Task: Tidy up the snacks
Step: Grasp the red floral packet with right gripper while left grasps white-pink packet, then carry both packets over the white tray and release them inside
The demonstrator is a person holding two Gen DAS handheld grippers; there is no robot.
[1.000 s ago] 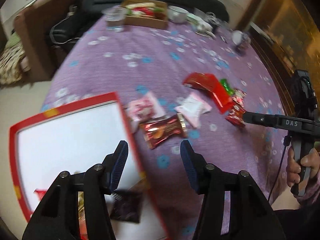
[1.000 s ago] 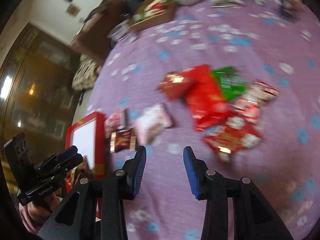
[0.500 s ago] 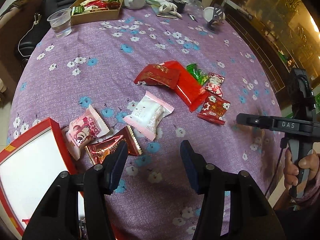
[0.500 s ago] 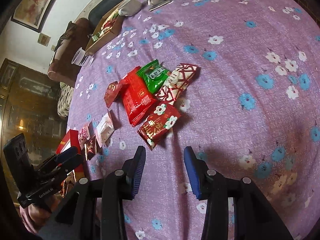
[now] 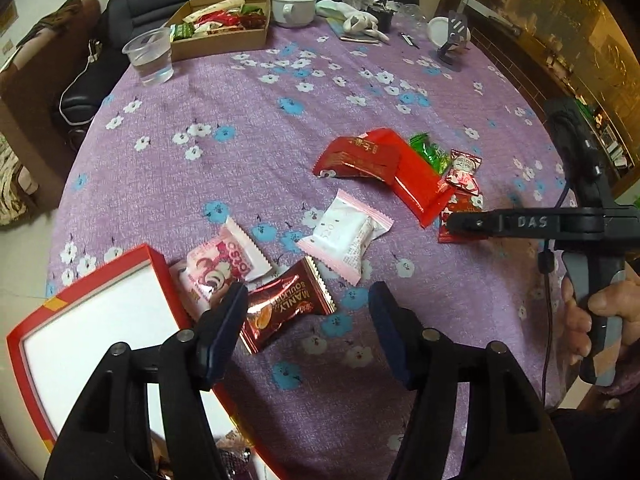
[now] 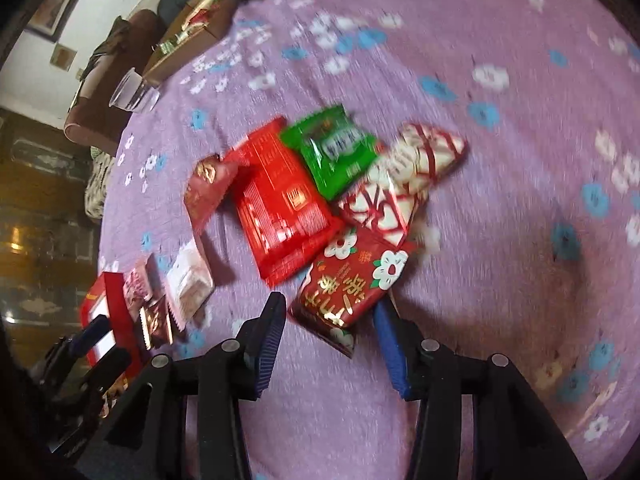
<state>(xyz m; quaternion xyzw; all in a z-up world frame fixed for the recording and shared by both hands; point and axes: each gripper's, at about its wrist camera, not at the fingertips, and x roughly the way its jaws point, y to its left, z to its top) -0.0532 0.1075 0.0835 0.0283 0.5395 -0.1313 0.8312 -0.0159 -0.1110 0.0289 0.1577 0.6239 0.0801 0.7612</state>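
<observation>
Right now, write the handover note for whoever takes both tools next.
Left tool: open, empty, over the brown Manly packet, beside the red box.
Right tool: open, around the near end of the red flower-print packet, not yet closed.
On the purple tablecloth: pink packet, white packet, two red packets, green packet, red-and-white packets.
Done: a few wrappers show at the box's near end; what they are is unclear.
Left: box every loose packet.
</observation>
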